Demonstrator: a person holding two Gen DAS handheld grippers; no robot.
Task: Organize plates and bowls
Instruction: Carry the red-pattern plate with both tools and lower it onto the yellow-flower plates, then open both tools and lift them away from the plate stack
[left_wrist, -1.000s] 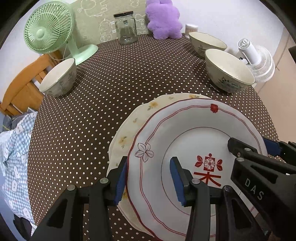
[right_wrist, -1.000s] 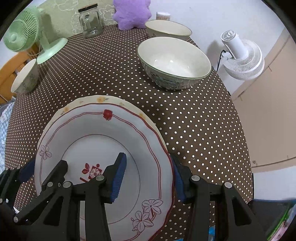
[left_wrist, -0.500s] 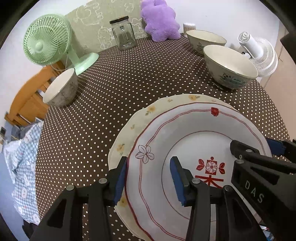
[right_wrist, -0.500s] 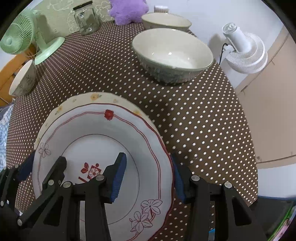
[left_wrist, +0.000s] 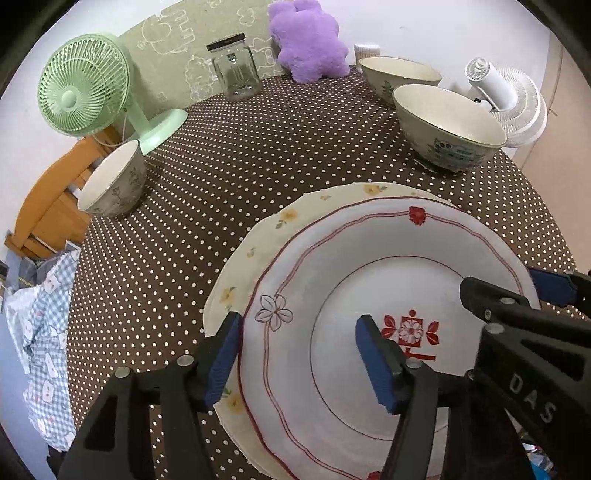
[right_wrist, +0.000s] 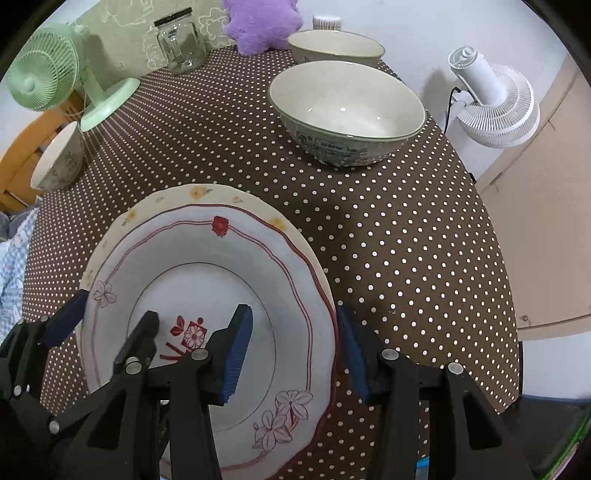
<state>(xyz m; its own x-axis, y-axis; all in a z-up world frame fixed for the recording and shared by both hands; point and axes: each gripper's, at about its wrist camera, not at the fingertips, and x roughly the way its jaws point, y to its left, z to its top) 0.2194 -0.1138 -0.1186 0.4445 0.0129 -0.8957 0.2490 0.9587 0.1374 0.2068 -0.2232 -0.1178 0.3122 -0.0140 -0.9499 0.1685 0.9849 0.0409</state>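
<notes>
A white plate with red trim (left_wrist: 373, 280) (right_wrist: 207, 266) lies on a cream plate with yellow flowers (left_wrist: 258, 236) (right_wrist: 173, 195) on the dotted table. My left gripper (left_wrist: 301, 360) is open and straddles the white plate's left rim. My right gripper (right_wrist: 295, 356) is open and straddles its right rim. A large bowl (left_wrist: 447, 125) (right_wrist: 347, 110) stands beyond the plates, a second bowl (left_wrist: 399, 75) (right_wrist: 334, 44) behind it. A small bowl (left_wrist: 112, 181) (right_wrist: 59, 160) stands at the far left.
A green fan (left_wrist: 92, 92) (right_wrist: 48, 81), a glass jar (left_wrist: 236, 68) (right_wrist: 181, 40) and a purple plush (left_wrist: 308, 40) (right_wrist: 260, 24) stand at the table's back. A white fan (left_wrist: 506, 99) (right_wrist: 491, 99) stands off the right edge. A wooden chair (left_wrist: 48, 206) with checked cloth is at left.
Both grippers have drawn back and risen a little, staying open astride the plate's rims. The stacked plates have not moved.
</notes>
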